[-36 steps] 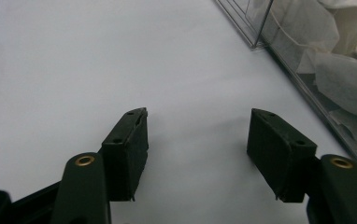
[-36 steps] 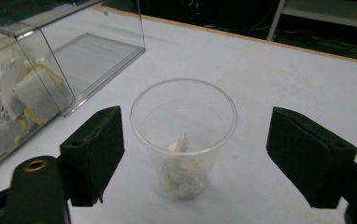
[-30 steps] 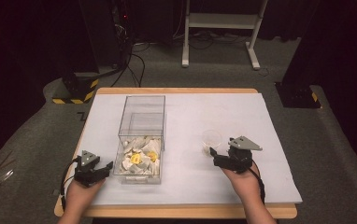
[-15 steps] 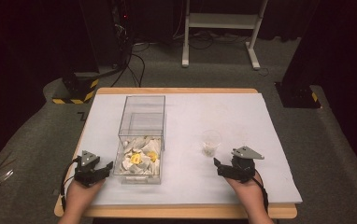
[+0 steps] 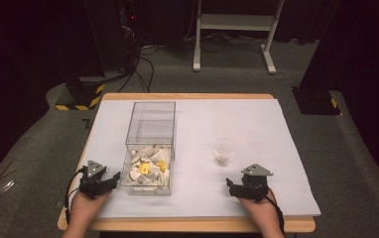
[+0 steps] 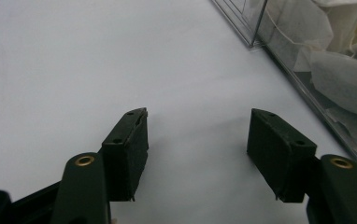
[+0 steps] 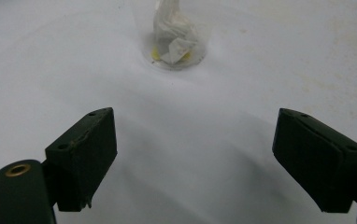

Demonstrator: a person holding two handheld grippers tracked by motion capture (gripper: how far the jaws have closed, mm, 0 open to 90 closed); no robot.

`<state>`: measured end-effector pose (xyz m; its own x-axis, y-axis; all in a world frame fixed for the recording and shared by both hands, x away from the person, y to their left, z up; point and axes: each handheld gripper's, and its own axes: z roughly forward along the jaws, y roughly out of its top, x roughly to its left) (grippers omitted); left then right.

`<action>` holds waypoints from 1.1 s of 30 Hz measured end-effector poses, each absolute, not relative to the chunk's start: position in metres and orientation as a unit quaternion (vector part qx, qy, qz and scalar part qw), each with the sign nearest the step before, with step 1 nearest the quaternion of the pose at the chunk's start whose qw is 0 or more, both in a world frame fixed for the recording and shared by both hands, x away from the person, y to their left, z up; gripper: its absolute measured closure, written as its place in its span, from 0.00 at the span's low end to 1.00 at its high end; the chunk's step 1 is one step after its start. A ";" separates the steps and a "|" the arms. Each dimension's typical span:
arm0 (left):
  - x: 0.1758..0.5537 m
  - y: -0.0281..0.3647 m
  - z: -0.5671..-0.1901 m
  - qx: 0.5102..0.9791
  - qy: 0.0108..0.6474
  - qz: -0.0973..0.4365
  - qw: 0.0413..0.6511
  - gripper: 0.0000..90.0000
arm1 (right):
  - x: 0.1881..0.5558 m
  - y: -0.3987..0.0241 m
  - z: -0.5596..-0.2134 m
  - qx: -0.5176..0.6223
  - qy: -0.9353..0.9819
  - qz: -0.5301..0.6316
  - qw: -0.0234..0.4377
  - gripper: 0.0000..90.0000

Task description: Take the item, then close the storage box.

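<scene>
Both grippers at rest on the white-covered wooden table [image 5: 257,124], nothing held.

A clear plastic rectangular box [image 5: 149,148] stands left of centre, its near half heaped with white and yellow tea-bag sachets [image 5: 148,167]; right of it, apart, a small clear plastic cup [image 5: 223,151] holds one bag, apparently dropped there. The left gripper [image 5: 109,181] sits just beside the box, the right gripper [image 5: 231,188] short of the cup, both with jaws spread and empty.
</scene>
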<state>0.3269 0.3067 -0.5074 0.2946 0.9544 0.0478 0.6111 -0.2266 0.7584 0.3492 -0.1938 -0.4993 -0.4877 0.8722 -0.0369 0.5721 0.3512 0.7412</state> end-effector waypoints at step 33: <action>0.289 0.299 -0.442 0.717 0.490 0.284 0.407 0.41 | 0.353 -0.194 -0.505 0.464 0.799 0.326 0.202 0.15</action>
